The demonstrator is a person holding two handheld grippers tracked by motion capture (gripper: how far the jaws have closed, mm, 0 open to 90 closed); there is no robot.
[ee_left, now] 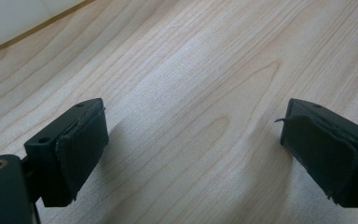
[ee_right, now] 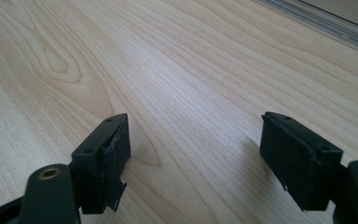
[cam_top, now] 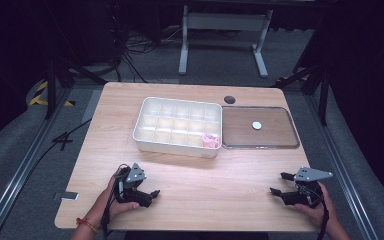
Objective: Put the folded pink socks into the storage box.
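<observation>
High view is showing a wooden table (cam_top: 190,175) with a person's hands coming in at the near edge, each one holding a gripper. The left gripper (cam_top: 150,195) is resting low over the near left part of the table, and its jaws are standing spread apart with nothing between them. The left gripper view (ee_left: 193,140) is looking along those jaws at bare wood, with a white corner of the tray (ee_left: 14,18) showing at the top left.

The right gripper (cam_top: 278,186) is sitting near the front right corner, well apart from the left one; its jaws are likewise released and holding nothing. The right gripper view (ee_right: 193,140) is showing wood grain between its pads, and a clear lid edge (ee_right: 317,21) is running across the top right.

Farther back, a white divided tray (cam_top: 172,145) is lying mid-table. A pink thing (cam_top: 210,140), possibly a small soft item, is lying in its near right compartment. Just beside the tray on the right, a clear flat lid (cam_top: 275,142) is lying with a small white disc (cam_top: 256,125) on it
</observation>
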